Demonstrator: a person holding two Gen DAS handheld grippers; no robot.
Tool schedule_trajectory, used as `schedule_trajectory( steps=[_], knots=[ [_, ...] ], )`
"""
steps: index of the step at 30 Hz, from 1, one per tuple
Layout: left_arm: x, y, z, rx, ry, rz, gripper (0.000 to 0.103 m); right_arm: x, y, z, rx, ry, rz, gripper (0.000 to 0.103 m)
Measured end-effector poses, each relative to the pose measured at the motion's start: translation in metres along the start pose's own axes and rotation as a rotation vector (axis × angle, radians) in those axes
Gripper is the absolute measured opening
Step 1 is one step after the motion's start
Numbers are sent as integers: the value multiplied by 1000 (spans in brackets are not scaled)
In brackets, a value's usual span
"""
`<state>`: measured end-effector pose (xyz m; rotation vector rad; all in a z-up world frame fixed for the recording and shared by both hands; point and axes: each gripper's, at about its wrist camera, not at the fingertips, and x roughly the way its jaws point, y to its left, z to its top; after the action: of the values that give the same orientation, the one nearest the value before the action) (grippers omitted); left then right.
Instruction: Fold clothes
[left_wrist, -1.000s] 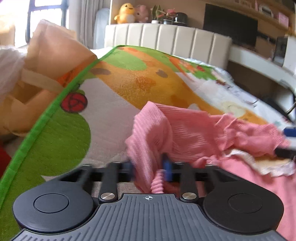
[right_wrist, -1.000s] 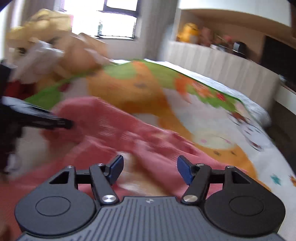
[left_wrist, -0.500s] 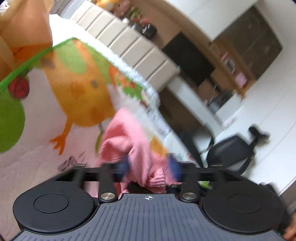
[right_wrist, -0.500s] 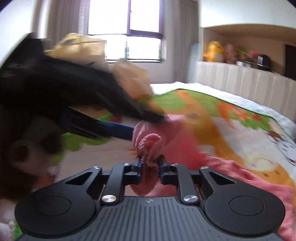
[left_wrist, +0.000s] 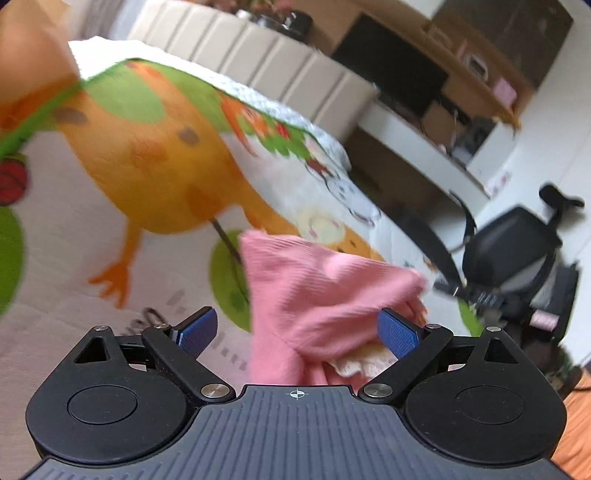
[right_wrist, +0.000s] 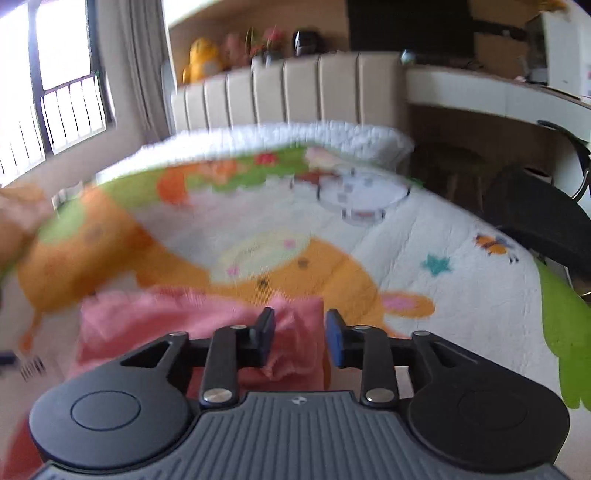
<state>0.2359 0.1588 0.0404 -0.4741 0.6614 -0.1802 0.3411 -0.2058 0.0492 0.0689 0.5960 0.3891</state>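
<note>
Laying the pink garment (left_wrist: 325, 295) flat on the cartoon blanket (left_wrist: 147, 177) looks to us like the step in hand, and both views are blurred, so we judge with care. Our left gripper (left_wrist: 299, 328) stands wide, its blue pads (left_wrist: 397, 332) well apart, with the pink cloth bunched between and just ahead of them but not pinched; a cream lace trim (left_wrist: 354, 363) peeks out near the right-hand pad. Our right gripper (right_wrist: 301, 338) is narrower, with a fold of the garment (right_wrist: 295, 332) sitting between its fingers; we cannot tell whether it grips or merely straddles it, since a gap shows on the right-hand side. To do this well, we should spread the cloth away from both grippers before folding, find an edge or hem, not a bunched middle, and pinch only one layer. Grabbing the blanket beneath along with the garment is the risk we see.
</note>
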Motion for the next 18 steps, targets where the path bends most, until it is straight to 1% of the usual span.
schedule_trajectory(
  steps=[2,3,4,6,7,8,9,11,12,13,14,15,16,18],
  knots=[
    [8,-8,2,19,-4,-20,97,-10,3,9,11,-74,38,47],
    [12,-11,4,20,-18,-34,97,-11,7,10,-3,-88,66,47],
    [16,-13,7,19,-33,-50,97,-12,14,10,-27,-86,94,47],
    [32,-14,12,-6,-38,-101,98,-5,28,6,-69,-61,140,47],
    [41,-14,14,-20,-38,-127,98,5,31,1,-61,-31,159,47],
    [53,-15,16,-23,-23,-126,99,18,33,-6,-38,19,169,47],
    [68,-14,14,-22,13,-83,99,33,33,-15,-19,85,157,47],
    [85,-8,5,-14,69,-1,99,66,31,-37,1,220,92,47],
    [92,-5,0,-9,95,38,99,75,32,-45,-9,248,71,47],
    [99,-1,-5,-5,121,77,99,74,36,-49,-45,225,65,47],
    [98,0,-8,2,125,79,99,70,39,-50,-77,207,62,47],
    [92,-1,-8,-2,124,70,99,64,44,-47,-105,193,61,47],
    [86,-2,-5,-4,104,53,99,56,48,-42,-133,169,69,47],
    [73,-7,0,-3,52,11,99,38,56,-30,-181,89,104,47]
  ],
)
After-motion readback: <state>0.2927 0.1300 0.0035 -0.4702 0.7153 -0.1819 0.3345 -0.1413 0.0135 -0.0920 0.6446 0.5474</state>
